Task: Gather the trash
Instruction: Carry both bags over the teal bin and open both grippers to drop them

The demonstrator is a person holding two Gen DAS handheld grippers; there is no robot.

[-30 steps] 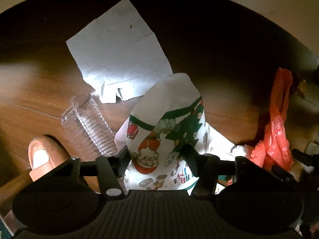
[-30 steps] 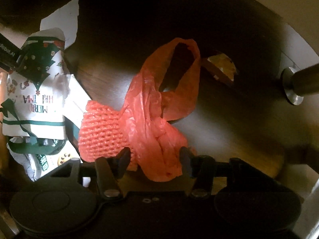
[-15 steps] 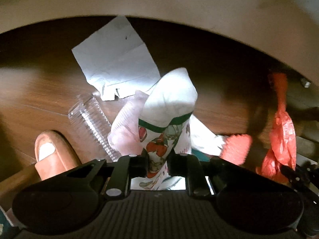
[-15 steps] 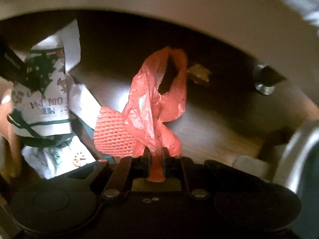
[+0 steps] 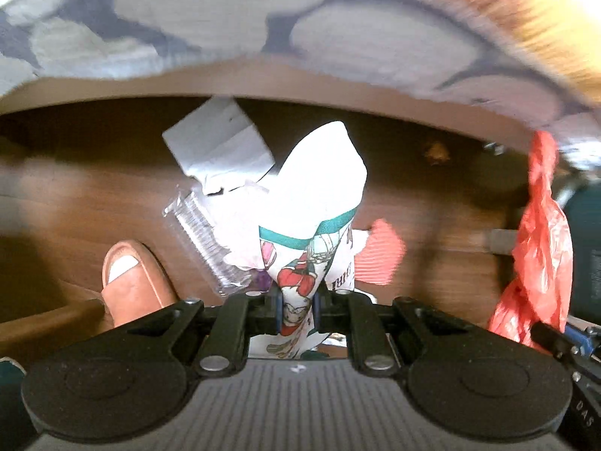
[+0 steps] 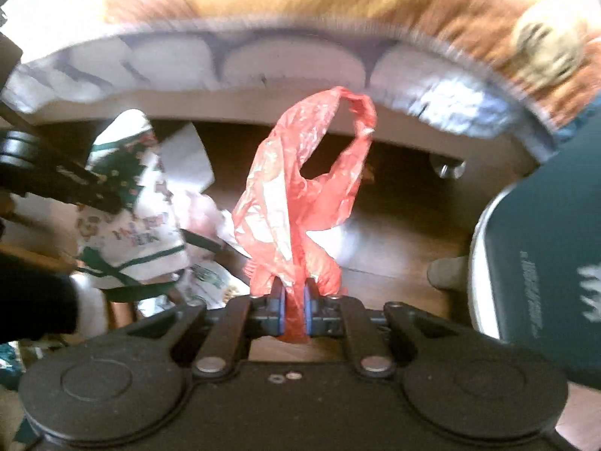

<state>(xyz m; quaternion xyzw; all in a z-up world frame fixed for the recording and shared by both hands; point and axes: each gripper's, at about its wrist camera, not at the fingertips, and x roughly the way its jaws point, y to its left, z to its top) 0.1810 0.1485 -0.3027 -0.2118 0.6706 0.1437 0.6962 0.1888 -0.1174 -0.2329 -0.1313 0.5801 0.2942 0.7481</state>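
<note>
My left gripper [image 5: 295, 306] is shut on a white paper napkin [image 5: 319, 203] printed with Christmas figures and a green band, which hangs above the wooden floor. My right gripper [image 6: 294, 302] is shut on a crumpled red plastic bag [image 6: 296, 191], lifted off the floor; the red plastic bag [image 5: 541, 240] also shows at the right edge of the left wrist view. The Christmas napkin [image 6: 131, 221] appears at the left of the right wrist view, with the left gripper's dark body over it.
On the floor lie a white paper sheet [image 5: 218, 146], a clear ribbed plastic container [image 5: 203, 240], a red foam net [image 5: 379, 259] and a pink wrapper [image 5: 244, 236]. A foot in an orange slipper [image 5: 131, 282] stands at left. A patterned rug edge [image 5: 300, 34] and a dark bin [image 6: 548, 263] are nearby.
Both grippers closed, the left on the napkin and the right on the red bag, then rose from the floor with them. The rug edge has come into view at the top.
</note>
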